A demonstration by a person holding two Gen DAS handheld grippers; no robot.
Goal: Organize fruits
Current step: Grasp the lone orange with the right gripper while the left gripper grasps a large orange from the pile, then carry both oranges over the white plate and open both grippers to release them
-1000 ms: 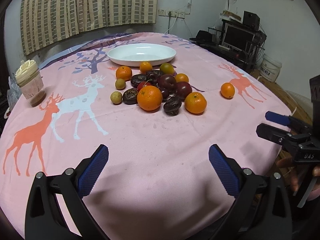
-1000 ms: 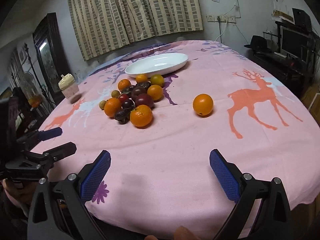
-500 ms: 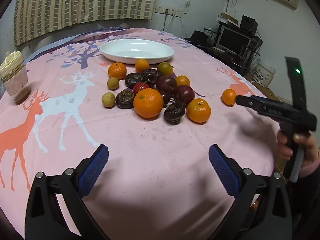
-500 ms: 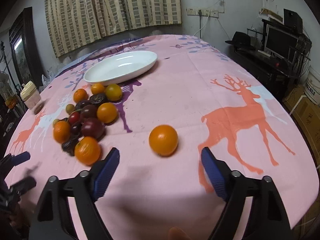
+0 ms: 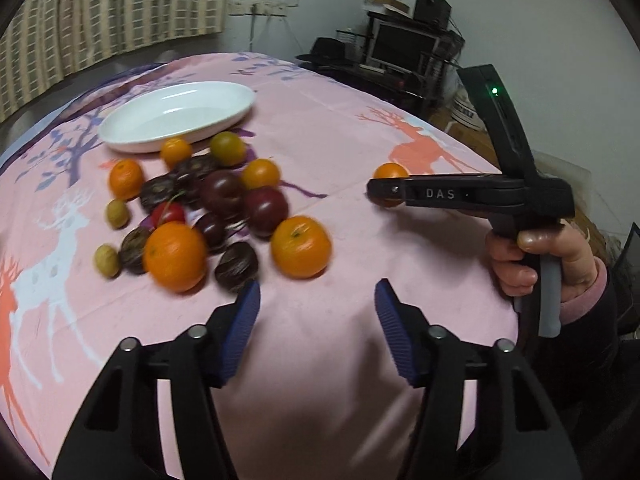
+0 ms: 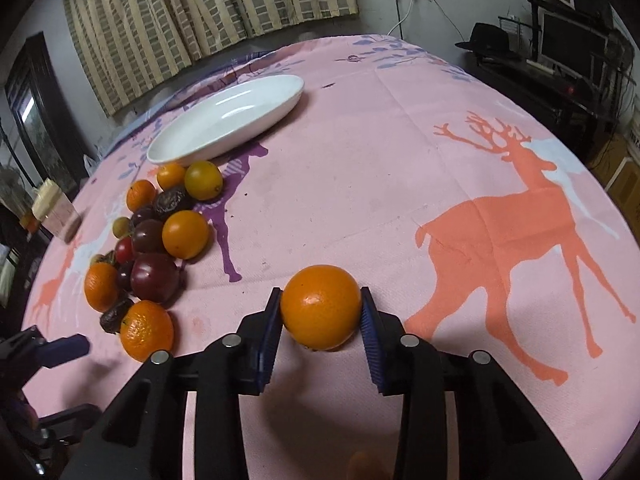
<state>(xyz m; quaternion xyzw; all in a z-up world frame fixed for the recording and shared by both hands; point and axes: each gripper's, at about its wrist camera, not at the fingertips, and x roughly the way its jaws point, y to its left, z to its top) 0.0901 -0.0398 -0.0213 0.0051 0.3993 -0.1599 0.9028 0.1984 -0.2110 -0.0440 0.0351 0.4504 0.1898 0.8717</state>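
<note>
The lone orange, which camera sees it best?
The right wrist view: the orange sits big and sharp between the right gripper's pads. The left wrist view shows it small, half hidden behind that gripper.

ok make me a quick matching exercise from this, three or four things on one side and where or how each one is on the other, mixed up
Things:
1. lone orange
2. white dish
3. left gripper
4. jar

States:
a. open, holding nothing
b. empty, just behind the fruit pile
c. between the right gripper pads
d. far left edge of the table

Pairs: 1-c, 2-b, 3-a, 4-d
</note>
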